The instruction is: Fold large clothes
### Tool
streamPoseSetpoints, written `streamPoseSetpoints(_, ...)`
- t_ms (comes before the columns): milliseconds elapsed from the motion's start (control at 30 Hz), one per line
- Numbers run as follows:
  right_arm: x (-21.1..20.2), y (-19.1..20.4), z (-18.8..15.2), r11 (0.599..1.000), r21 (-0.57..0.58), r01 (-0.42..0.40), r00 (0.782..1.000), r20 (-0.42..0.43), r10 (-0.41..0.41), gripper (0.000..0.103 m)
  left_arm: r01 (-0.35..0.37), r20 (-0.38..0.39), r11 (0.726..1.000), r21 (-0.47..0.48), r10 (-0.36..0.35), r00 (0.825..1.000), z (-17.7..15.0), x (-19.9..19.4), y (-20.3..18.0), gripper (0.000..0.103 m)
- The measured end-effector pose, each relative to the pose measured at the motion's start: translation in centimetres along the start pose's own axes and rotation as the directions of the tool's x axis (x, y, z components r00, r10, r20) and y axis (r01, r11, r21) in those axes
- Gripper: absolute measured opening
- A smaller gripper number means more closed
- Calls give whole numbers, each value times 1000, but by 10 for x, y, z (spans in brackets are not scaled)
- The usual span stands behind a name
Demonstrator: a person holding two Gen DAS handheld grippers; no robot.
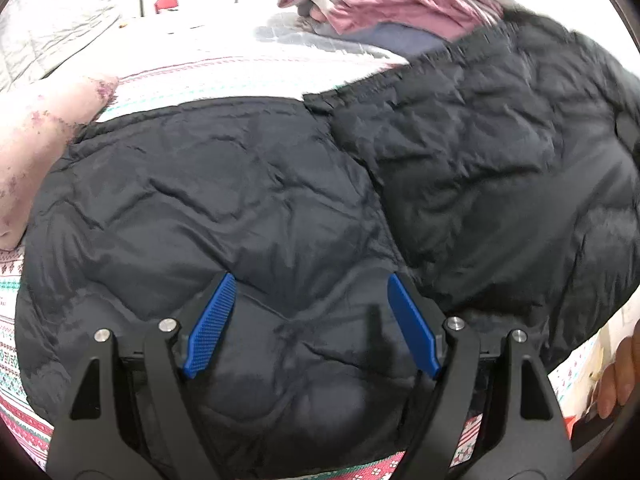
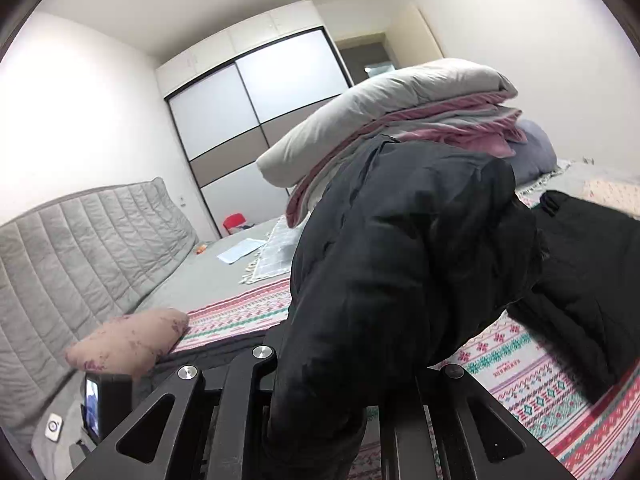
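My left gripper (image 1: 310, 280) hangs wide over the jacket (image 1: 240, 200), its blue pads (image 1: 210, 326) spread apart with nothing between them. The jacket lies puffed out across the patterned blanket (image 1: 16, 344) on the bed, one part folded over at the right. A pink pillow (image 1: 36, 132) touches the jacket's left edge.

On my right gripper (image 2: 320, 420) I see a thick bundle of the jacket (image 2: 400, 260) rising from between the jaws, lifted off the blanket (image 2: 540, 380); the fingertips are hidden under the cloth, but the gripper has the jacket clamped. The rest of the jacket trails down to the bed at the right.

Behind it sits a stack of folded bedding (image 2: 400, 112), grey and pink. To the left runs the grey headboard (image 2: 80, 248), and beyond it the wardrobe (image 2: 256, 120) with sliding doors.
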State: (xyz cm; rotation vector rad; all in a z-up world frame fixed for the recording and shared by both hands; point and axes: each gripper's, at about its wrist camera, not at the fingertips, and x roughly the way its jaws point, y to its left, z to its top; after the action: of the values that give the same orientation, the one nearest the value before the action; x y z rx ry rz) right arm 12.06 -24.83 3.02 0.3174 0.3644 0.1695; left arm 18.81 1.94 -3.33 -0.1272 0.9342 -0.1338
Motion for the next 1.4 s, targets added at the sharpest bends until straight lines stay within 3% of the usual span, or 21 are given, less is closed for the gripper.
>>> streamPoseSetpoints(133,-7,-4,8,1000,4,27,1000,0,-27,15,5,-4,999,-41,-5,1000,3,2,11,79)
streamPoseSetpoints(267,-26,-1,17,999,-18,39,998,43,-38,15,23,-20,999,-23,-24,1000,0,9,0,79)
streamPoseSetpoints(367,-33,10,16,998,-48,42,998,58,-40,15,39,-48,998,53,-36,998,-5,23,-28,79)
streamPoseSetpoints(500,-27,21,11,996,-83,44,999,35,-41,15,-25,-45,968,249,38,998,-25,30,-68,79)
streamPoseSetpoints(667,-23,27,8,996,-89,1,1000,16,0,15,3,-79,968,251,18,997,-27,40,-74,79)
streamPoseSetpoints(767,-23,39,3,990,-138,21,1000,24,-17,15,11,-89,968,250,12,996,-23,37,-71,79)
streamPoseSetpoints(933,-23,41,1,986,-155,60,998,38,-55,15,27,-18,996,88,-26,1000,-4,-7,-16,79)
streamPoseSetpoints(1033,-23,44,1,983,-168,74,997,45,-67,15,-35,34,999,-23,36,999,3,-32,31,79)
streamPoseSetpoints(1100,-22,52,-2,977,-194,88,995,55,-79,15,-76,55,986,-150,85,995,3,-45,75,79)
streamPoseSetpoints(1200,-20,69,-8,964,-251,87,995,65,-73,15,-52,23,950,-309,62,998,-8,-45,122,79)
streamPoseSetpoints(1300,-18,92,-18,944,-323,60,997,68,-40,15,-8,-37,932,-362,-6,999,-25,-35,143,74)
streamPoseSetpoints(1400,-19,120,-33,912,-410,5,998,58,21,16,24,-22,921,-389,-35,999,-33,-35,151,74)
